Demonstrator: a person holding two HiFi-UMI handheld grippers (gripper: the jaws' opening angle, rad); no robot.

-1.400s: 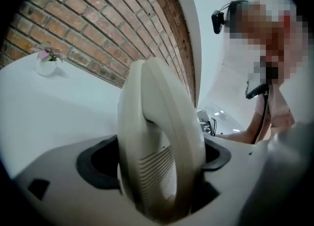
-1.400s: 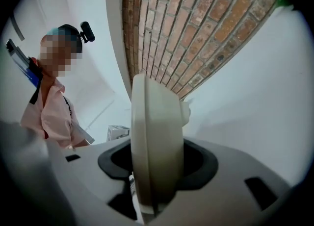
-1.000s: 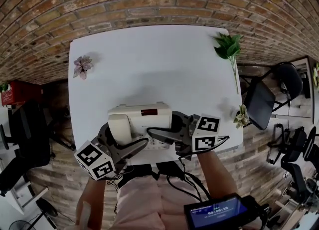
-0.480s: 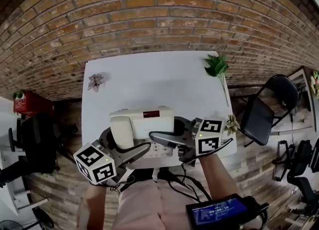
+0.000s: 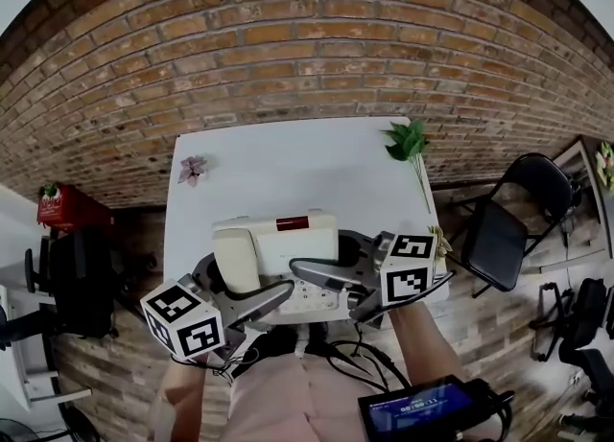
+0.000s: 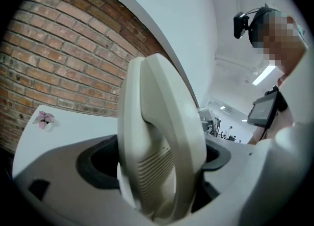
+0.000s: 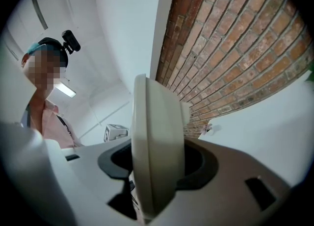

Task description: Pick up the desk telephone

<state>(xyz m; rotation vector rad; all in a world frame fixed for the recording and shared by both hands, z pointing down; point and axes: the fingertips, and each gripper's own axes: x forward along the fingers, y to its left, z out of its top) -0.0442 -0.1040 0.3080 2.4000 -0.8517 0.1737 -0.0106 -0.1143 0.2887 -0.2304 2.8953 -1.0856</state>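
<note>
Head view: you have the desk telephone (image 5: 278, 248) caught from both sides, the left gripper (image 5: 233, 287) clamped on its handset end and the right gripper (image 5: 338, 260) clamped on the opposite end. Its near part overhangs the near edge of the bench (image 5: 288, 157), so the pick-up looks essentially done, and what is left is to carry it steadily. The body is cream, with the handset (image 5: 235, 260) seated in its cradle, a dark red strip (image 5: 293, 223) along the top and a keypad (image 5: 312, 289) nearest you.

Left gripper view: the handset end stands upright between the jaws, which press on it. You can see a ribbed grille (image 6: 154, 171) low down.

Right gripper view: the plain cream edge of the body fills the gap, with the jaws closed against it.
</note>
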